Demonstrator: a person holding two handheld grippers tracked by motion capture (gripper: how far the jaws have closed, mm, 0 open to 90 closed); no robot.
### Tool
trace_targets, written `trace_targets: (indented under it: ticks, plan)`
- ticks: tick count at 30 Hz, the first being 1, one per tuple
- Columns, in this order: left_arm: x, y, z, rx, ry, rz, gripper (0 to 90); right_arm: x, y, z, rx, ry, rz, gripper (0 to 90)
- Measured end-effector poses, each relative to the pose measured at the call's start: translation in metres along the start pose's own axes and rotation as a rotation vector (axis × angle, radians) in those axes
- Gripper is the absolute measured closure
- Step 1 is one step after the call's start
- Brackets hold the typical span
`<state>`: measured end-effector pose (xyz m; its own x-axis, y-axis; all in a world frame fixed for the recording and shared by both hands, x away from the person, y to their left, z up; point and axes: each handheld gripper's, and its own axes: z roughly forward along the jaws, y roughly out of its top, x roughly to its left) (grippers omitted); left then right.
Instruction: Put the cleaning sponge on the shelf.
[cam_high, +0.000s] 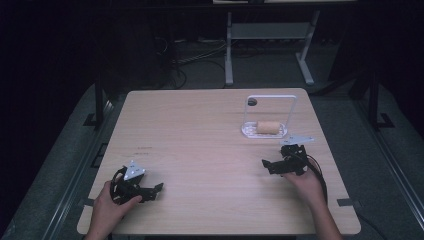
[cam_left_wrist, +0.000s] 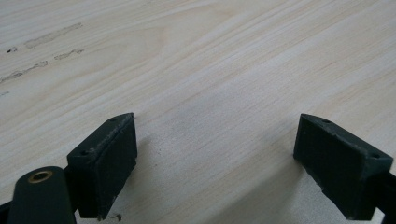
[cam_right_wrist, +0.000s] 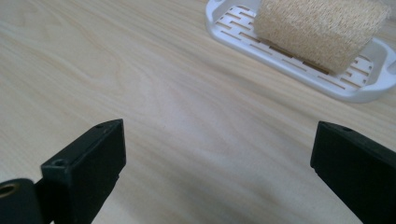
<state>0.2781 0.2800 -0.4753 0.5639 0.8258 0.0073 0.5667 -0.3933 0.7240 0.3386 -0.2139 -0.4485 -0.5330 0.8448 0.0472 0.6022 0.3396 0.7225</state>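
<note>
One coarse, fibrous tan loofah block (cam_right_wrist: 321, 30) lies in one white slotted plastic tray (cam_right_wrist: 233, 35) with a tall loop handle, just ahead of the right gripper (cam_right_wrist: 217, 170). Table (cam_high: 200, 135): pale woodgrain laminate. Right gripper and left gripper (cam_left_wrist: 215, 163): jaws spread wide, empty.

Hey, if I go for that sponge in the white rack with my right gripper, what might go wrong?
1. The rack looks light and lies near the table's far right corner; a nudge might slide it toward the edge.
2. Its tall white frame arches over the sponge, so the right gripper, now open, could catch it.
3. The sponge looks soft and may squash or pull the rack along when lifted.
</note>
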Motion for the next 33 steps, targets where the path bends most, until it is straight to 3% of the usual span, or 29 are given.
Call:
trace_targets:
  ticks: [21,33]
  plan:
    - [0.0,0.0,0.0,0.0,0.0,0.0,12.9,0.023,-0.037,-0.021,0.005,0.016,-0.034,3.2]
    - [0.0,0.0,0.0,0.0,0.0,0.0,12.9,0.032,-0.059,-0.022,0.038,0.024,-0.04,3.2]
